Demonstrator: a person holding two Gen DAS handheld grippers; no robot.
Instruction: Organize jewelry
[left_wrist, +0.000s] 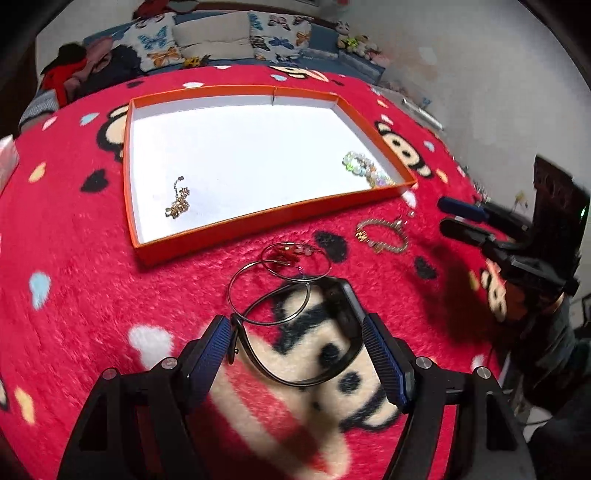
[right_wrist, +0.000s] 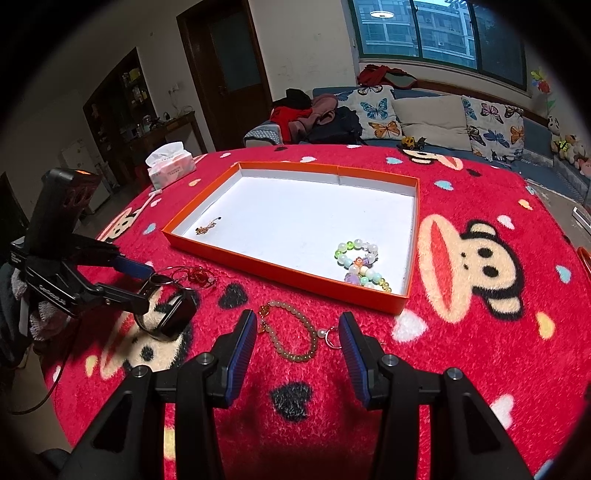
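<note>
An orange tray (left_wrist: 207, 229) (right_wrist: 258, 267) with a white floor lies on the red monkey blanket. It holds a small gold chain (left_wrist: 178, 202) (right_wrist: 207, 229) and a coloured bead bracelet (left_wrist: 364, 168) (right_wrist: 360, 266). My left gripper (left_wrist: 295, 325) (right_wrist: 146, 280) is open around a black wristband (left_wrist: 343, 306) (right_wrist: 173, 317), its fingers on either side. Thin hoop earrings (left_wrist: 269, 291) and a hoop with a red charm (left_wrist: 291, 254) (right_wrist: 194, 277) lie just ahead. My right gripper (right_wrist: 297, 328) (left_wrist: 448, 216) is open over a beige bead bracelet (right_wrist: 295, 334) (left_wrist: 384, 234).
A tissue pack (right_wrist: 170, 162) stands at the blanket's far left edge. A sofa with butterfly cushions (right_wrist: 380, 110) and piled clothes (right_wrist: 314, 110) lies behind the table. A small ring with a pearl (right_wrist: 332, 338) lies beside the beige bracelet.
</note>
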